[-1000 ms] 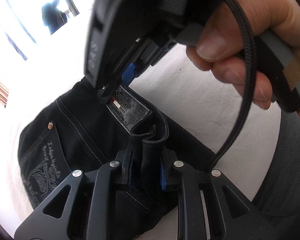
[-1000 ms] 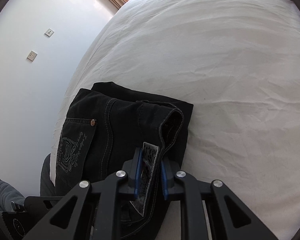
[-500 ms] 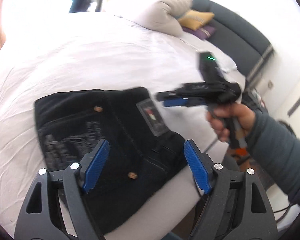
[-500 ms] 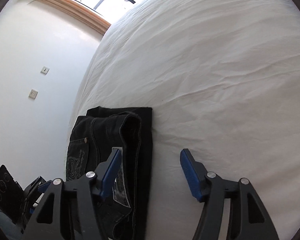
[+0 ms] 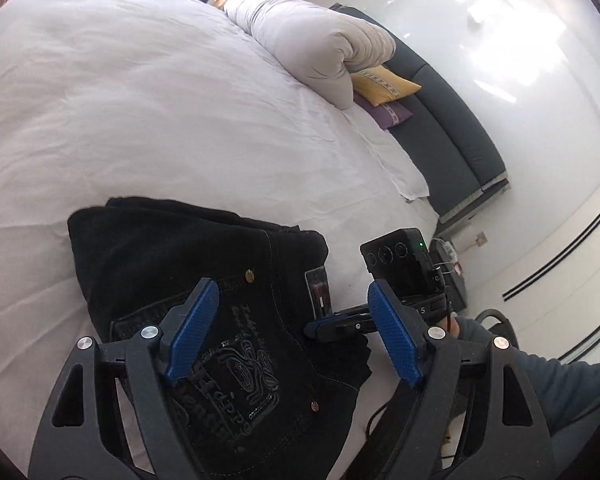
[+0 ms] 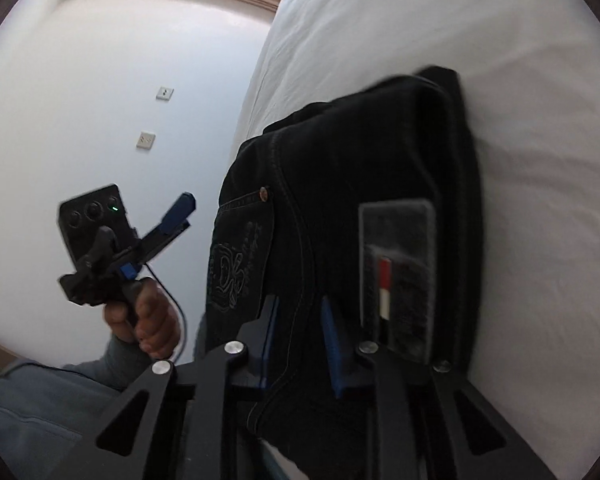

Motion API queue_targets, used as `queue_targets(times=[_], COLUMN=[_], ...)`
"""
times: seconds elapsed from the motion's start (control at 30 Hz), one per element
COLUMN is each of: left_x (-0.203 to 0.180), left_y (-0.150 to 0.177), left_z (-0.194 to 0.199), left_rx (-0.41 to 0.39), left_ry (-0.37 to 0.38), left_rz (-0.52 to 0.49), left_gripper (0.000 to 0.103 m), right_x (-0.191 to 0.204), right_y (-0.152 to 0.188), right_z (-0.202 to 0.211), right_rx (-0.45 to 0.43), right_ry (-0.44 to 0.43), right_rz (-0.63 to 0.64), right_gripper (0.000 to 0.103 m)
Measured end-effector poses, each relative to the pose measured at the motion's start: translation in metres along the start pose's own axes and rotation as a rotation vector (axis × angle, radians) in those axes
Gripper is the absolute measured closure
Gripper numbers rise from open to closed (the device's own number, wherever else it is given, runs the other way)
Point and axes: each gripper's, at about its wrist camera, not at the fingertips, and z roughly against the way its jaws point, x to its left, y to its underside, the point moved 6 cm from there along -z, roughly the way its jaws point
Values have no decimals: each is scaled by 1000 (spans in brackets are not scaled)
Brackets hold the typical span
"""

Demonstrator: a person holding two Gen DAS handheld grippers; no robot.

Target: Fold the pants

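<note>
- My left gripper: jaws spread wide, blue pads well apart, nothing between them. Held up off the surface, pointing fwd and down.
- Same left gripper seen from the right wrist cam: tilted up and to the right, jaws apart, green LED lit on its camera block.
- Left hand wrapped round the grip, fingers curled, grey sleeve at the wrist.
- My right gripper: jaws drawn close, blue pads pinching a fold of dark fabric.
- From the left wrist cam, right gripper comes in low from the right, roughly level, tip on the fabric edge.
</note>
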Motion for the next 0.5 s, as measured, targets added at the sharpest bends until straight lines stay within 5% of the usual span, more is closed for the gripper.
queue_targets(times=[0.2, 0.4, 0.5], left_x=[27, 17, 21], left_y=[16, 43, 50], left_z=[-3, 14, 14], left_rx=[26, 85, 84], left_ry=[176, 242, 240], left_rz=[98, 42, 41], left_gripper=[29, 29, 29], right_x=[-2, 4, 6], right_y=[23, 11, 7], right_z=[16, 16, 15], right_rx=[30, 56, 51], right_ry=[-13, 21, 45], right_rz=[16, 46, 42], right_gripper=[79, 79, 90])
